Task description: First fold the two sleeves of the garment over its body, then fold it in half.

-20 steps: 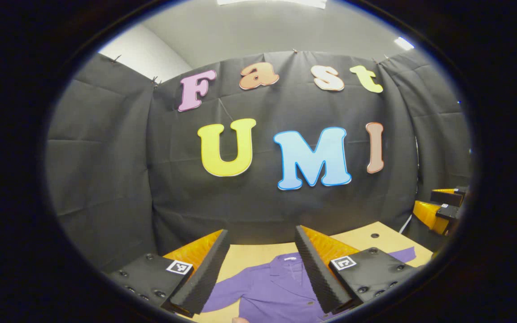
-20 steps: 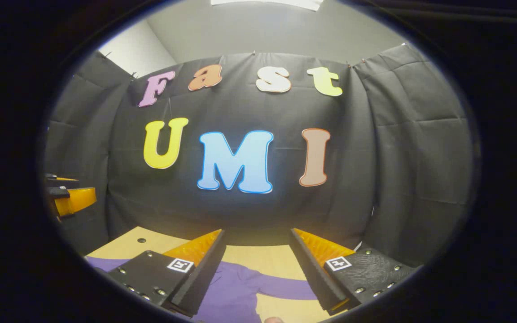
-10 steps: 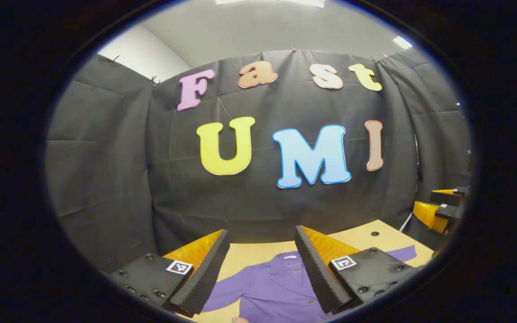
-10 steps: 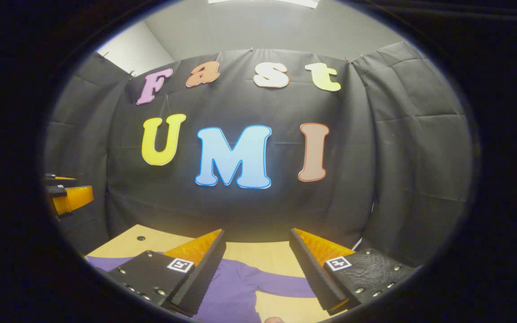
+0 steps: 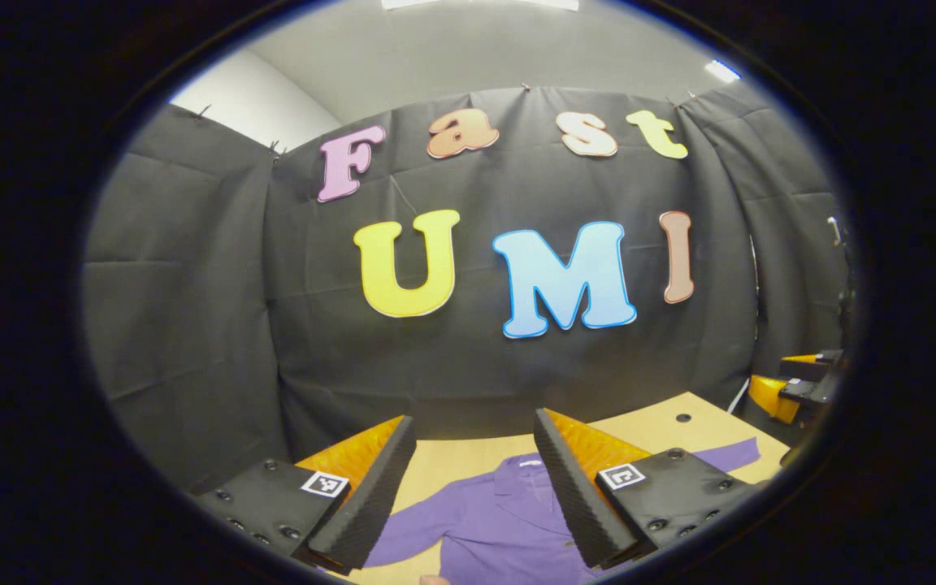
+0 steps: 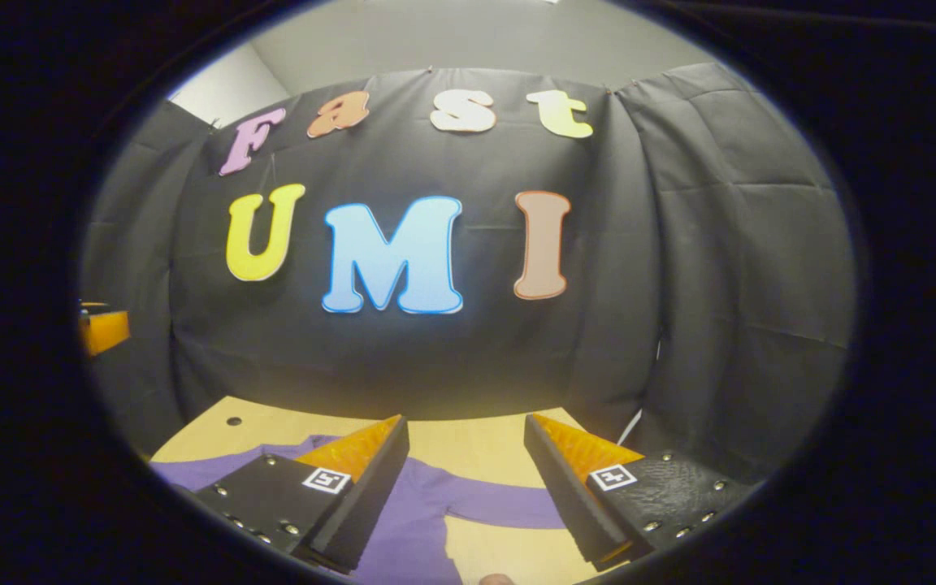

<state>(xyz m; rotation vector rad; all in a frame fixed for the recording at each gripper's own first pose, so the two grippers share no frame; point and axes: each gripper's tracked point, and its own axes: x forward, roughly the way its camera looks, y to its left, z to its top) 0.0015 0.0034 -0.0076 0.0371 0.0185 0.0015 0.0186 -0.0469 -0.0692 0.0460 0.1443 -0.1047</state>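
I see the purple shirt (image 5: 488,520) lying flat on the wooden table (image 5: 663,426), collar toward the black cloth wall (image 5: 192,309) and both sleeves spread out to the sides. My left gripper (image 5: 474,487) hangs above the shirt's collar and chest, jaws wide apart and gripping nothing. My right gripper (image 6: 466,487) hangs over one outstretched sleeve (image 6: 509,510), also spread wide with nothing between its fingers. In the left gripper view, the right gripper sits at the far right edge, above the table corner.
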